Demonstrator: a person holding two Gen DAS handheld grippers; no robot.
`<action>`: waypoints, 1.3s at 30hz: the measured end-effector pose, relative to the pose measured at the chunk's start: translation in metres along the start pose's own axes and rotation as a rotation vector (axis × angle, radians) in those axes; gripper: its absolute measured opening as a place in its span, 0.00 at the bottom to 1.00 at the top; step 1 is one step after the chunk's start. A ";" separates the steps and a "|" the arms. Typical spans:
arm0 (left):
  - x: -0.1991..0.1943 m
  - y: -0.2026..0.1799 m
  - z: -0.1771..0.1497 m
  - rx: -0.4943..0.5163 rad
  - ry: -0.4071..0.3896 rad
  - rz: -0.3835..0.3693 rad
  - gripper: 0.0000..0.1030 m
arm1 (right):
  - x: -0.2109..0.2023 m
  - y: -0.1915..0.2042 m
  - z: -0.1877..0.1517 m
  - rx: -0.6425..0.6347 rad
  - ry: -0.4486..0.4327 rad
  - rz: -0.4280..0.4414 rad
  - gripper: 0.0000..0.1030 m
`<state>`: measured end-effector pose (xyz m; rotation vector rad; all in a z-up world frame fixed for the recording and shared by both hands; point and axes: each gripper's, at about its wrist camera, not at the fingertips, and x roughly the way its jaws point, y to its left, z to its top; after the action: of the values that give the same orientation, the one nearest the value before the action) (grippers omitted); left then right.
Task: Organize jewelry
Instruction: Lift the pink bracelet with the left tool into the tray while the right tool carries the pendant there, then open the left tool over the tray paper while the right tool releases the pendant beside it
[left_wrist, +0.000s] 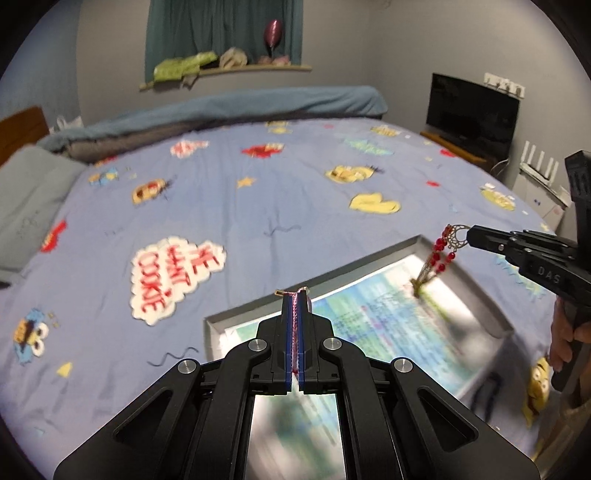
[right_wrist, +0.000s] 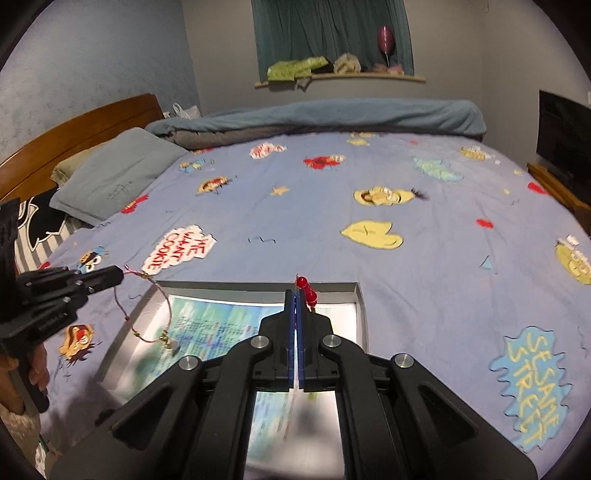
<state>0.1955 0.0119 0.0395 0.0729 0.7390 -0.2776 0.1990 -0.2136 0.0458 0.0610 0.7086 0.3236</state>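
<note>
- The bedsheet (right_wrist: 280, 221) carries cartoon bubbles reading "ME WANT COOKIE" and "SESAME STREET"; the right gripper's (left_wrist: 468, 233) body is stamped "DAS".
- The left gripper (left_wrist: 295, 295) is clamped on a thin pink cord bracelet (right_wrist: 166, 314) with small beads, which droops in a loop over the grey tray (right_wrist: 360, 295).
- The right gripper pinches a red-beaded earring (left_wrist: 439, 254) with a filigree top, dangling roughly upright above the tray's printed sheet.

Tray (right_wrist: 360, 295) on bed (right_wrist: 295, 206)
</note>
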 end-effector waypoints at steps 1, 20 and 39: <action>0.011 0.004 -0.001 -0.016 0.021 0.000 0.03 | 0.012 -0.003 0.000 0.009 0.025 0.009 0.01; 0.075 0.027 -0.031 -0.032 0.209 0.079 0.09 | 0.079 -0.019 -0.017 0.058 0.240 -0.027 0.04; -0.022 0.012 -0.033 -0.059 0.037 0.106 0.84 | -0.025 -0.009 -0.016 0.046 0.047 -0.024 0.87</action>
<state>0.1617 0.0336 0.0301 0.0613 0.7772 -0.1540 0.1726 -0.2309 0.0479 0.0892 0.7627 0.2862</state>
